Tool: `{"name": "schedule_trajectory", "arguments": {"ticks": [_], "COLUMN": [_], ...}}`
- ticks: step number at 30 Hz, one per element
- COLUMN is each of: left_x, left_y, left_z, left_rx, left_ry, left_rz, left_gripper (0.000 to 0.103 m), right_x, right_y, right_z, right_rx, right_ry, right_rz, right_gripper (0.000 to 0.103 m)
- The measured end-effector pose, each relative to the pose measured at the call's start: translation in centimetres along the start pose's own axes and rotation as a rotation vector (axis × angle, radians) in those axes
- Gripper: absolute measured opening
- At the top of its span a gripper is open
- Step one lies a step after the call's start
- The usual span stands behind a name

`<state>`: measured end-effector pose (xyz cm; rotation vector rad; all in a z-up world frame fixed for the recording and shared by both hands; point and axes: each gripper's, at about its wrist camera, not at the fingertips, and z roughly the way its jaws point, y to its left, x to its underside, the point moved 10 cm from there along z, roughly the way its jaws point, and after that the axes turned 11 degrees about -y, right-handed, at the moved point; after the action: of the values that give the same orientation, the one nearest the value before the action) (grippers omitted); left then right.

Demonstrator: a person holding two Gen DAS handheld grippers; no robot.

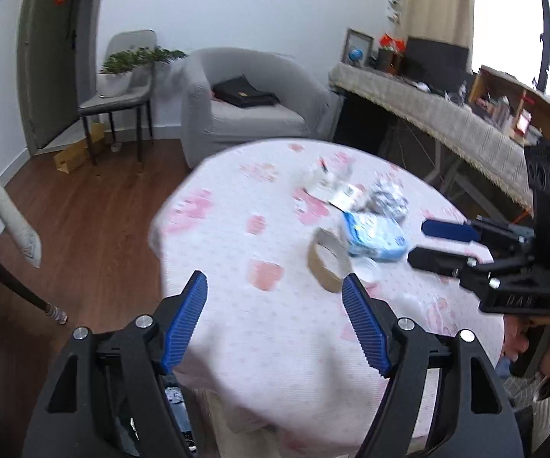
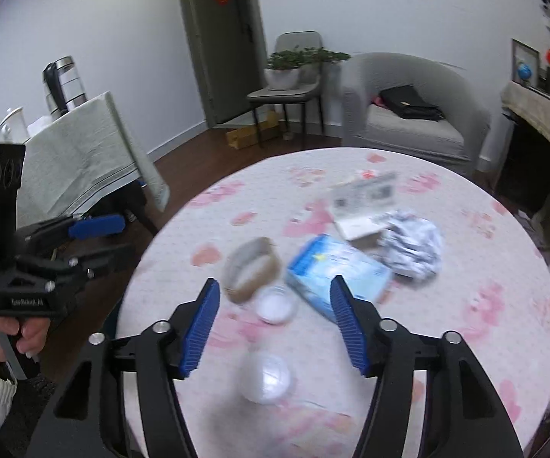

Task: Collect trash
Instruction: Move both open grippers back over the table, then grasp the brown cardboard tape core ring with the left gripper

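Observation:
A round table (image 1: pixel 259 328) with a pink-flowered white cloth holds the trash. A brown cardboard tape ring (image 1: pixel 327 261) (image 2: pixel 251 270), a blue and white packet (image 1: pixel 376 237) (image 2: pixel 338 271), crumpled silvery wrap (image 1: pixel 385 197) (image 2: pixel 414 244), paper scraps (image 1: pixel 330 185) (image 2: pixel 366 200) and two clear plastic lids (image 2: pixel 275 303) (image 2: pixel 265 378) lie there. My left gripper (image 1: pixel 275 294) is open and empty, above the table's near left part. My right gripper (image 2: pixel 275 297) is open and empty above the lids; it also shows in the left wrist view (image 1: pixel 431 242).
A grey armchair (image 1: pixel 252 103) with a black bag stands behind the table. A chair with a potted plant (image 1: pixel 122 76) is by the door. A long cloth-covered desk (image 1: pixel 446 114) runs on the right. A covered side table (image 2: pixel 80 152) stands left. The floor is wood.

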<state>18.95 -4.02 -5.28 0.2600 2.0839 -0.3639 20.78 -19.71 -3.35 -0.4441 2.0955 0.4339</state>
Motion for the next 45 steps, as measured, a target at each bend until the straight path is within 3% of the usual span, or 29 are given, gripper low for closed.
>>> {"name": "schedule_trajectory", "arguments": {"ticks": [5,13,21,32,36,38,45], "left_x": [1.8,3.5,2.9,1.2,1.1,0.9,0.3], "left_y": [-2.6,-2.8,-2.6,-2.4,-2.6,-2.8,-1.1], "left_z": [2.4,5.5,7.1,9.3,9.9,10.1,9.2], "left_rx": [0.012,-0.055,-0.092,-0.085,-0.080,-0.073,-0.101], "left_ry": [0.068,0.146,0.150,0.139,0.140,0.135,0.108], "left_rz": [0.063,0.072,0.081,0.059,0.069,0.079,0.068], "left_gripper": [0.076,0.076,0.076,0.075,0.060,0.040,0.038], "right_x": [0.7,1.6,1.8,2.7,2.7,2.6,2.2], "right_y": [-2.0,-4.6,-5.6,-5.8,-5.7,-5.5,-5.1], "right_z": [-0.9,-1.6,-0.9,1.8,2.5,2.8,3.8], "right_rx": [0.017,0.042,0.032,0.014,-0.015,-0.033,-0.025], "right_ry": [0.003,0.022,0.061,0.134,0.146,0.152,0.157], "right_rz": [0.013,0.019,0.002,-0.009,0.062,0.101,0.195], "right_gripper": [0.073,0.076,0.080,0.087,0.090,0.090,0.090]}}
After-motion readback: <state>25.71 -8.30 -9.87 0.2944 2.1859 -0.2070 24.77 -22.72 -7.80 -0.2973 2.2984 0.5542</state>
